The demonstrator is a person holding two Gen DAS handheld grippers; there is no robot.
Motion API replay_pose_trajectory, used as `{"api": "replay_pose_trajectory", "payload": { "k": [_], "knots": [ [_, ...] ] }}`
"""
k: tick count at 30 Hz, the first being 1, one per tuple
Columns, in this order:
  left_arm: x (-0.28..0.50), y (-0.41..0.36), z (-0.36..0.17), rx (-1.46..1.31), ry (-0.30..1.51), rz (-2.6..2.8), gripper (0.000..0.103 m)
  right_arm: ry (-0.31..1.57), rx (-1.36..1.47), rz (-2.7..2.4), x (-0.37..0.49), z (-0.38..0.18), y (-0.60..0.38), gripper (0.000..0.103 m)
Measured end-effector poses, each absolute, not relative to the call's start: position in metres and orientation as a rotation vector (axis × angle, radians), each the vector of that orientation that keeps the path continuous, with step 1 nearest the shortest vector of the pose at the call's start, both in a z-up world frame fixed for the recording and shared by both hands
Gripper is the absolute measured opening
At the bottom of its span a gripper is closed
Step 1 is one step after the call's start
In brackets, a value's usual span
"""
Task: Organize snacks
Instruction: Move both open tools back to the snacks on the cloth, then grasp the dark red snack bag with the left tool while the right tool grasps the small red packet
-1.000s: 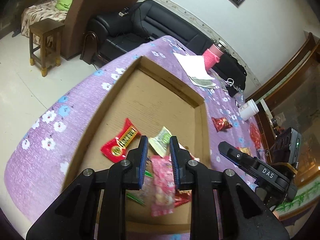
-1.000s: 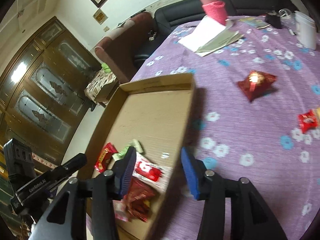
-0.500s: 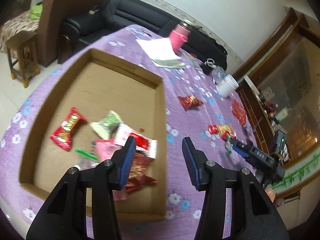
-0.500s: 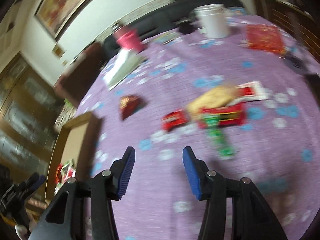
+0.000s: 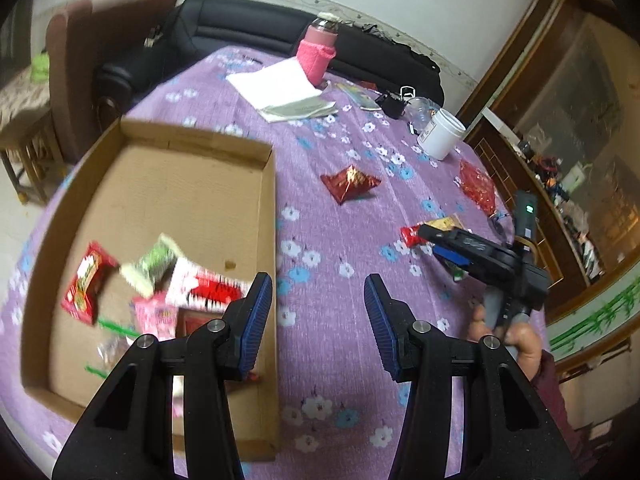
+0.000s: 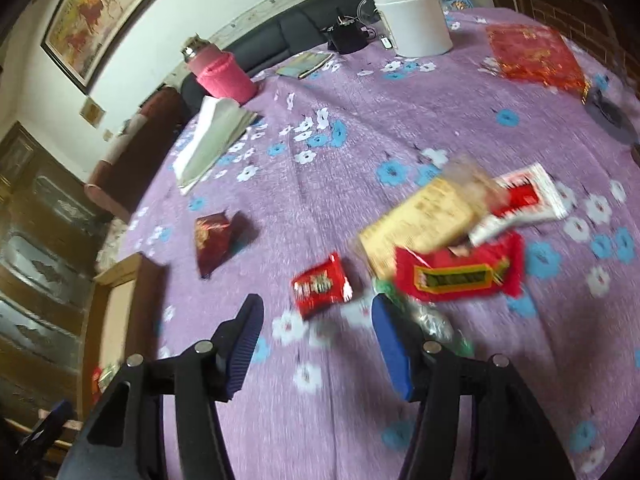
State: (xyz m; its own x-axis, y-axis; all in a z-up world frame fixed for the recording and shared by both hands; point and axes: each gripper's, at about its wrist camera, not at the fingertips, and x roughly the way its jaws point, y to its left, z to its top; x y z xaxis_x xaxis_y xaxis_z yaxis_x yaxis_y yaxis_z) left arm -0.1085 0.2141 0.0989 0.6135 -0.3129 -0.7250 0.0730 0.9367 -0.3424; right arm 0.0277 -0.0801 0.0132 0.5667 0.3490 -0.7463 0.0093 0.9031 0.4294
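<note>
Left wrist view: my left hand-held gripper [image 5: 318, 312] sits bottom centre with its jaws apart, nothing between them, just purple flowered worktop [image 5: 320, 360] behind. The box [image 5: 272, 216] fills the left half of the frame, with a blurry pile of snacks [image 5: 160, 288] in its lower left corner. A dark red packet [image 5: 350, 182] lies loose at centre, well apart from the box. My right hand-held gripper [image 5: 436, 242] shows at the right edge.

In the right wrist view its jaws are opening, empty, over the worktop. A small red packet [image 6: 320, 285] lies just above the gap, and more snacks [image 6: 460, 240] are heaped to the right.
</note>
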Motion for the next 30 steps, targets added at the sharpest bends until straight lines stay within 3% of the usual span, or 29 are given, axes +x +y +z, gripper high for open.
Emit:
{"api": "replay_pose_trajectory", "payload": {
  "k": [4,5,6,8,19,30],
  "knots": [
    [-0.085,0.200,0.107,-0.226,0.862,-0.233,0.048,0.924,0.340,0.155,0.036,0.009,-0.070,0.058],
    [-0.077,0.195,0.108,-0.212,0.860,-0.240,0.048,0.917,0.315,0.143,0.037,0.009,-0.068,0.043],
    [-0.070,0.191,0.109,-0.199,0.858,-0.248,0.048,0.911,0.291,0.123,0.037,0.008,-0.068,0.034],
    [-0.050,0.179,0.109,-0.162,0.855,-0.272,0.048,0.899,0.279,0.126,0.036,0.006,-0.071,0.028],
    [0.065,0.119,0.070,0.001,0.936,-0.365,0.048,0.907,0.314,0.184,0.037,0.006,-0.082,0.025],
    [0.106,0.095,0.033,0.193,0.984,-0.407,0.048,0.931,0.357,0.209,0.041,0.006,-0.088,0.025]
  ]
}}
